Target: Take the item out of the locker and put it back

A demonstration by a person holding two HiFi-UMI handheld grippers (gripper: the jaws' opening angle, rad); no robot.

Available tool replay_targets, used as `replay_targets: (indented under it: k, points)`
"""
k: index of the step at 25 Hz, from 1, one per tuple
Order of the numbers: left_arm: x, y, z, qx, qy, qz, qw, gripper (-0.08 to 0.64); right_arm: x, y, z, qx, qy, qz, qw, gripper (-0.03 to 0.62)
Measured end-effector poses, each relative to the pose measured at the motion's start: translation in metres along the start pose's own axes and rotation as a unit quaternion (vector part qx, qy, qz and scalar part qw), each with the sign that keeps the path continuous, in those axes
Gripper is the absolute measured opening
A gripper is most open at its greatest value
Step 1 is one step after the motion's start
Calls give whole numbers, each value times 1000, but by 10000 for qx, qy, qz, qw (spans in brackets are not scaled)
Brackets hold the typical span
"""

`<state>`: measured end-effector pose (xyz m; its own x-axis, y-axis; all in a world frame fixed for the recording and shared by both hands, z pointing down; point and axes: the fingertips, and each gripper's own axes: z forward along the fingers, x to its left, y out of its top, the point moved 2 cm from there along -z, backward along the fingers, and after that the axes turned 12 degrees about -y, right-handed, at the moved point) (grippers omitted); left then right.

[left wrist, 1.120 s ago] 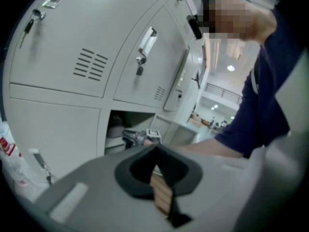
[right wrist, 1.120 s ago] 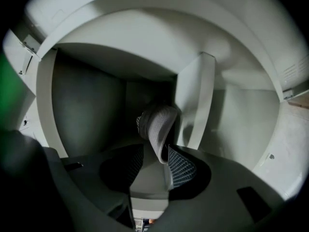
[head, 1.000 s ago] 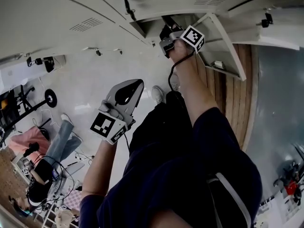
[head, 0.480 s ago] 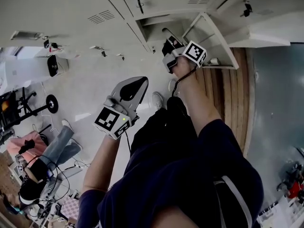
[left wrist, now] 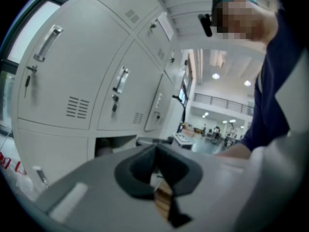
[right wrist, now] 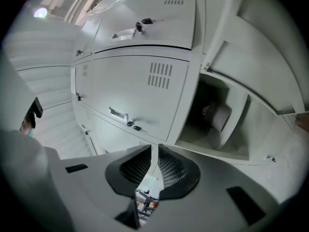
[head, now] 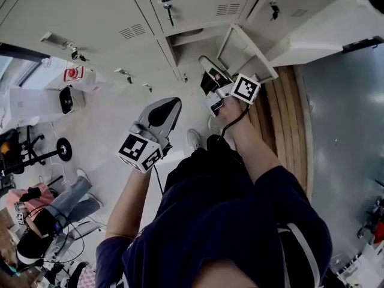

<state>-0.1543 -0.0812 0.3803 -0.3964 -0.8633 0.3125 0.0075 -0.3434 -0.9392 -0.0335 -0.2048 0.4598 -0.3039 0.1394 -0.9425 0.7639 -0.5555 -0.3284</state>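
The left gripper (head: 171, 105) points forward with its jaws together. The right gripper (head: 205, 65), on an outstretched arm, has just been closing to a narrow slit, nothing between its jaws

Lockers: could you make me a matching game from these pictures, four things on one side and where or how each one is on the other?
Things:
1. locker door
2. grey roll
3. left gripper
4. key

States:
A. jaws together, nothing between them
B. in the lock of a closed door
C. swung open
D. inside the open compartment

Pairs: 1-C, 2-D, 3-A, 4-B
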Motion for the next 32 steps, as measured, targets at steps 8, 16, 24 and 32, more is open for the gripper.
replay_targets:
  k: [8,16,24,32]
  points:
    - [-13,23,11,-268,-35,115,9996,3,82,3,-49,257,543,-452,9972,21]
    - [-29,37,34,-463,166,187,9986,3,138,10,-91,702,955,-1307,9843,11]
    - [-49,40,62,-514,353,187,9979,3,158,24,-133,1091,979,-2578,9550,8]
    - [-70,48,90,-479,393,293,9976,3,155,37,-160,1381,841,-3503,9226,8]
